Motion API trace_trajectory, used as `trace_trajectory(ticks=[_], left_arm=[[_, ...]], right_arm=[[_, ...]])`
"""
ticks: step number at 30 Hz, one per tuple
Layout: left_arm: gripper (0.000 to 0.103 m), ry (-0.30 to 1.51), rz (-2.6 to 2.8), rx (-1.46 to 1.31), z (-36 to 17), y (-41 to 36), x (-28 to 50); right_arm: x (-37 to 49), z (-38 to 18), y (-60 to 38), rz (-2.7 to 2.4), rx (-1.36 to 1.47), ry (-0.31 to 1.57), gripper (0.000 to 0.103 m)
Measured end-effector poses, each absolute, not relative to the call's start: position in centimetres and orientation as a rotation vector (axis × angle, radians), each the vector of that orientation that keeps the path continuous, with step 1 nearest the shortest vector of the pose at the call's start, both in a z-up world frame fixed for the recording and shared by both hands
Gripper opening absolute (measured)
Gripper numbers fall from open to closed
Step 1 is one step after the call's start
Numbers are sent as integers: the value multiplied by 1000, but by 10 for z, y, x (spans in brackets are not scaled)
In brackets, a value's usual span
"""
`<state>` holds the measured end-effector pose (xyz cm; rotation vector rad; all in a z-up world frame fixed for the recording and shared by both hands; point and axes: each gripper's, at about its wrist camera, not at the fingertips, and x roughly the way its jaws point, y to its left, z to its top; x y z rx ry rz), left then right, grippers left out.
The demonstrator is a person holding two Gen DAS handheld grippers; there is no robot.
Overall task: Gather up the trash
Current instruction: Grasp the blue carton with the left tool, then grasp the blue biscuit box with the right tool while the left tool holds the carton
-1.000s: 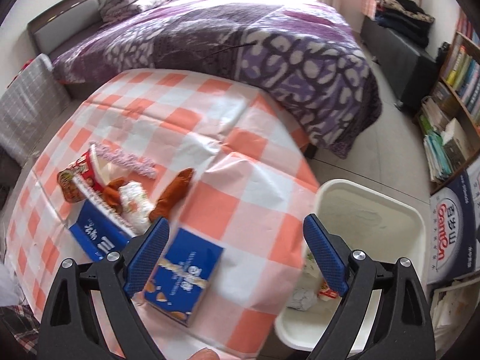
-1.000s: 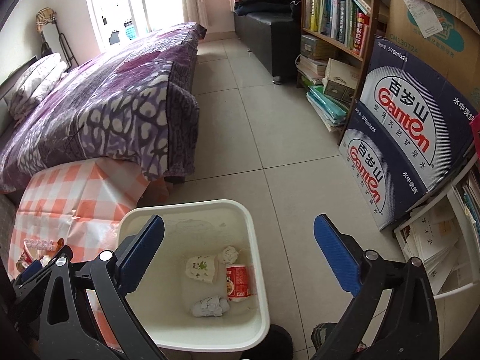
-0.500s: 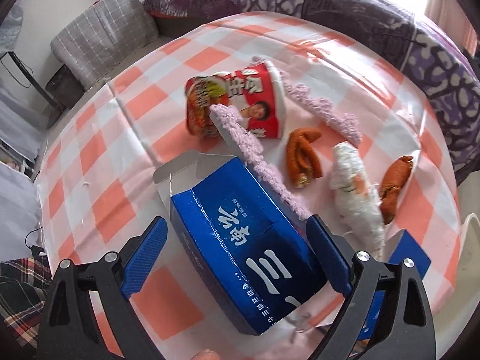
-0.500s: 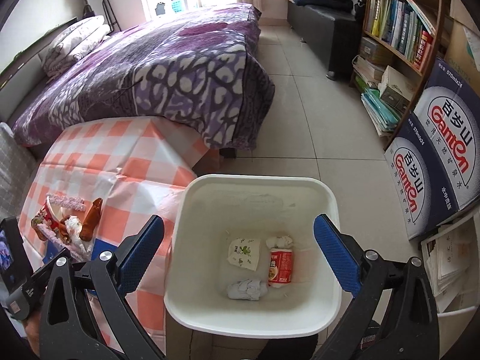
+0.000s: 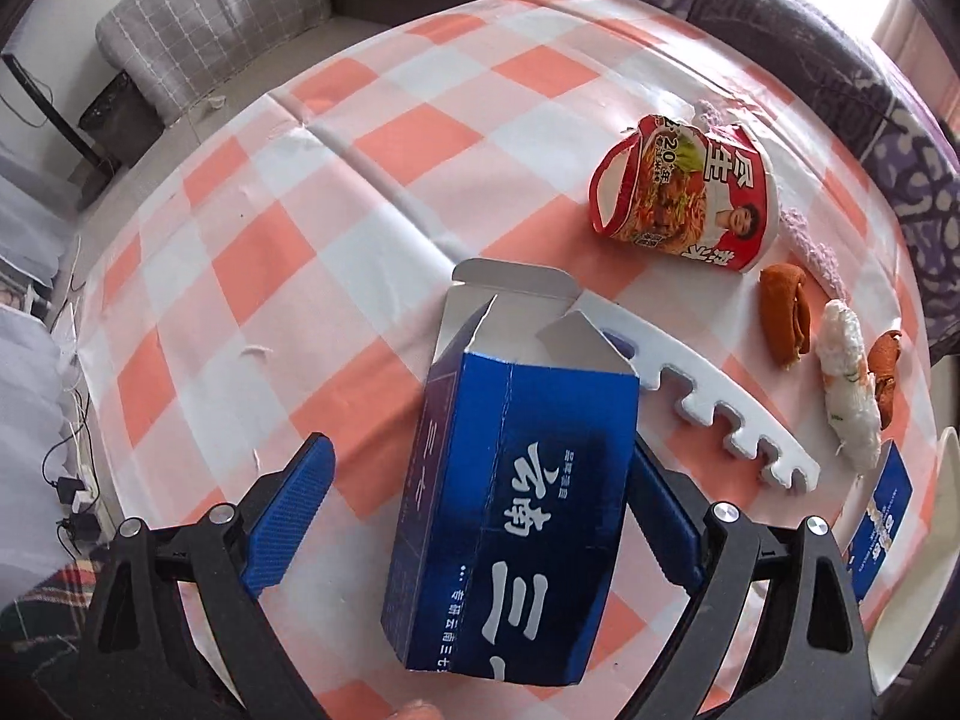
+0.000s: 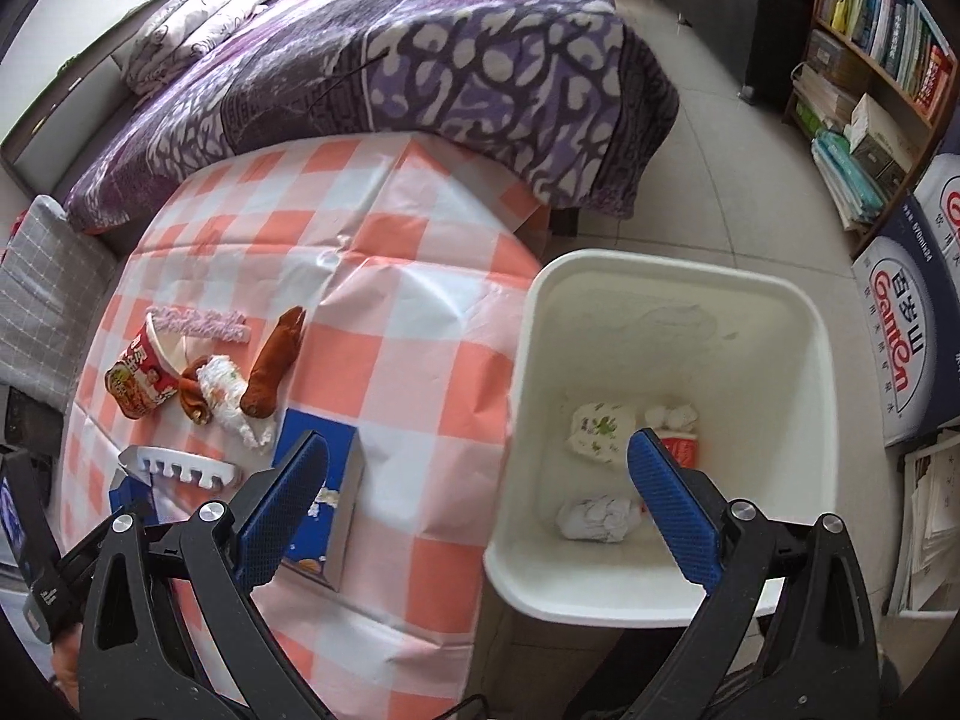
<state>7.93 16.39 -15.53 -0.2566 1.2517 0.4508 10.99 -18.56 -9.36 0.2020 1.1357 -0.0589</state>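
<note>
A purple bed beside the checkered tablecloth, bookshelf opposite.

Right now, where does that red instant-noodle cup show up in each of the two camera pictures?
Left wrist view: the noodle cup lies on its side, upper right, on the checked tablecloth.
Right wrist view: noodle cup at far left, mid-height.
Shared landmark: the white notched foam strip.

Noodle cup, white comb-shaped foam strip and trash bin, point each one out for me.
noodle cup [image 5: 690, 198], left wrist view, on its printed side.
white comb-shaped foam strip [image 5: 708, 384], left wrist view, on its flat middle.
trash bin [image 6: 672, 267], right wrist view, on its far rim.
</note>
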Motion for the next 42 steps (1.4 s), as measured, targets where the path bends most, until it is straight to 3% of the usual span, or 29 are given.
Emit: trace_trajectory(ticks=[7,10,11,12,15,17,21,22,42], left_arm=[[88,1355,369,-257,-174,167,83],[72,1352,332,-275,-172,173,81],[61,1348,325,-256,-169,172,80],[59,1346,316,-250,-167,173,79],[58,1343,277,-300,-165,179,76],[58,1329,269,-314,-162,182,74],[58,1283,258,-338,-150,187,71],[58,1270,255,-352,-146,188,70],[58,832,245,-410,-59,193,55]], right_arm=[[117,-123,-128,-30,142,1208,96],[118,-134,-109,-25,99,1232,96],[118,-138,-104,-30,87,1239,96],[118,-142,-99,-36,72,1247,96],[119,-153,-86,-30,40,1275,94],[118,-157,-80,-15,30,1285,87],[119,-164,-73,30,19,1310,60],[118,-162,-71,34,12,1302,58],[103,-78,-78,114,15,911,57]])
